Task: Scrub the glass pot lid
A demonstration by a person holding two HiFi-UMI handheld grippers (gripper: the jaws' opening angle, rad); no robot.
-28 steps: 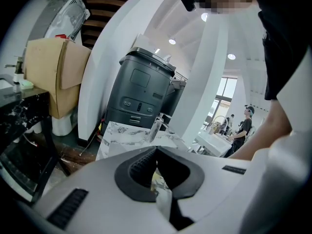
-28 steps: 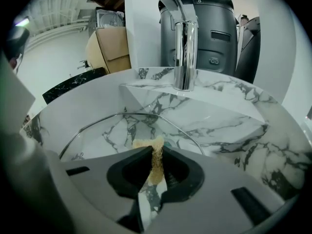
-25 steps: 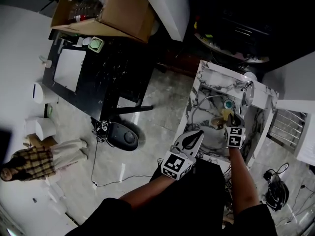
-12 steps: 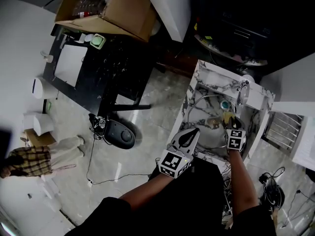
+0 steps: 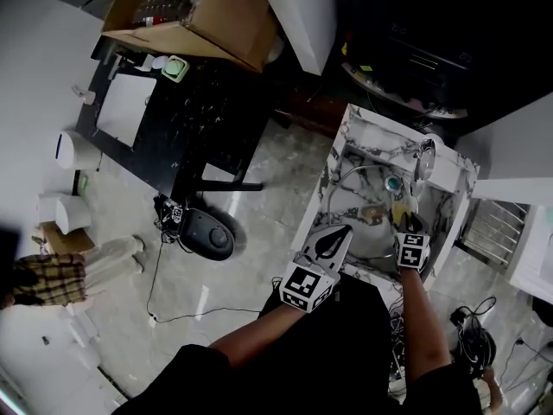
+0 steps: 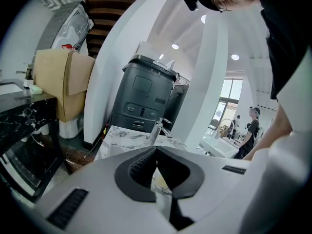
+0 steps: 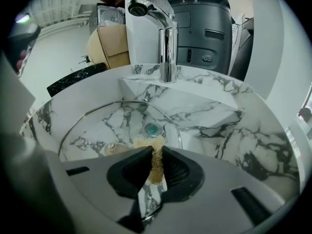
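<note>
The glass pot lid [image 5: 366,207] leans tilted inside the marble sink [image 5: 356,126], its metal rim [image 7: 117,104] and tan knob [image 7: 111,146] plain in the right gripper view. At the sink's near left edge, my left gripper [image 5: 342,233] has its jaws shut [image 6: 157,152] on a thin pale edge that looks like the lid's rim. My right gripper [image 5: 404,220] is shut on a tan scrub pad [image 7: 155,161], which is held over the lid's glass near the green drain [image 7: 153,128].
A chrome faucet [image 7: 165,38] stands on the sink's far ledge, with a dark appliance [image 7: 204,28] behind it. To the left are a black table [image 5: 186,119], a cardboard box [image 5: 203,15] and a round black device [image 5: 207,234] with a cable on the floor. A person [image 5: 39,279] is at the left edge.
Both grippers stay at the sink in much the same pose; the right one has edged slightly nearer me. The person at the left has slid further towards the picture's edge.
</note>
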